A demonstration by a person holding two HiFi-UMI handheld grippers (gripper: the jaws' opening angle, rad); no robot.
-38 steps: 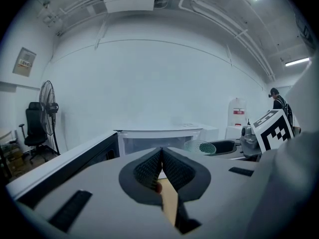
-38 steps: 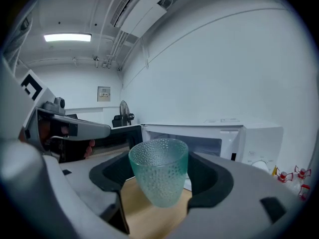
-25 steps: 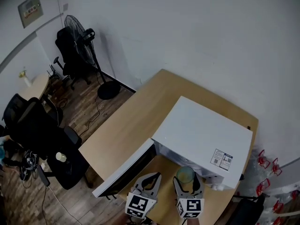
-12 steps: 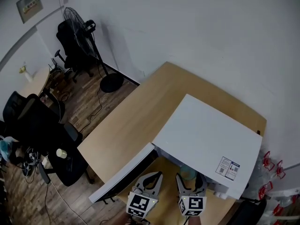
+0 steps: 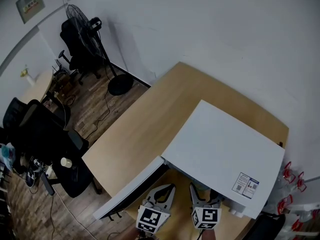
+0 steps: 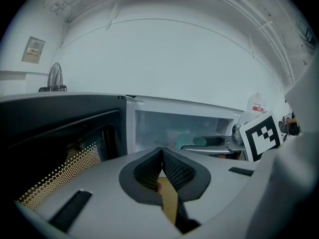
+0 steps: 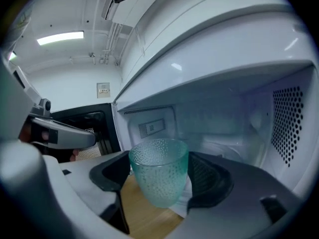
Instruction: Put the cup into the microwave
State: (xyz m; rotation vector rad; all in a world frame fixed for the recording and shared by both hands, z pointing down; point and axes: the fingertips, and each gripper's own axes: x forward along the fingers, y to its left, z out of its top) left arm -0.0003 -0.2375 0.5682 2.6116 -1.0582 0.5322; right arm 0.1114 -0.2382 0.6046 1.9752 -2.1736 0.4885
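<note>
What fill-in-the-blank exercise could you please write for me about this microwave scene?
1. The right gripper holds the cup in front of the microwave, whose door stands ____.
2. The left gripper, its jaws shut, holds ____.
3. The microwave stands on a ____ table.
Missing words: open; nothing; wooden.
</note>
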